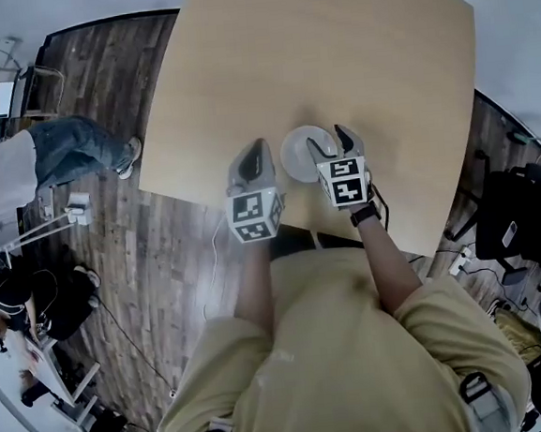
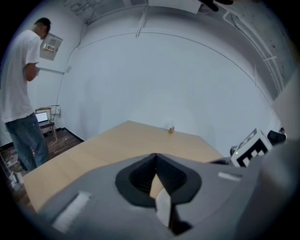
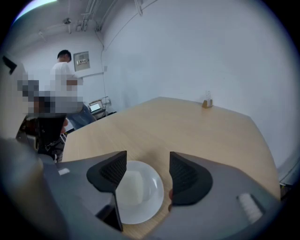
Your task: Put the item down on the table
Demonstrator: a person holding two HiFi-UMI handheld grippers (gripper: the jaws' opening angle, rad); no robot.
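The white plate (image 1: pixel 299 153) is lying flat on the light wooden table (image 1: pixel 331 45), near the edge closest to the person holding the grippers. In the right gripper view the plate (image 3: pixel 140 194) is showing below and between the two dark jaws, with its left part hidden behind the left jaw. The right gripper (image 1: pixel 331 146) is hanging just over the plate's right side with its jaws standing wide apart and gripping nothing; whether either jaw is touching the rim cannot be told. The left gripper (image 1: pixel 258 153) is hovering just beside the plate on its left, over the table's edge, and in its own view its jaws (image 2: pixel 156 163) are pressing together with nothing between them. A small brown object (image 3: pixel 207 101) is standing well apart at the far edge of the table. Off to the left, a person in a white shirt and jeans (image 2: pixel 21 79) is standing on the dark wood floor (image 1: pixel 171 257), near a laptop (image 2: pixel 42 116).
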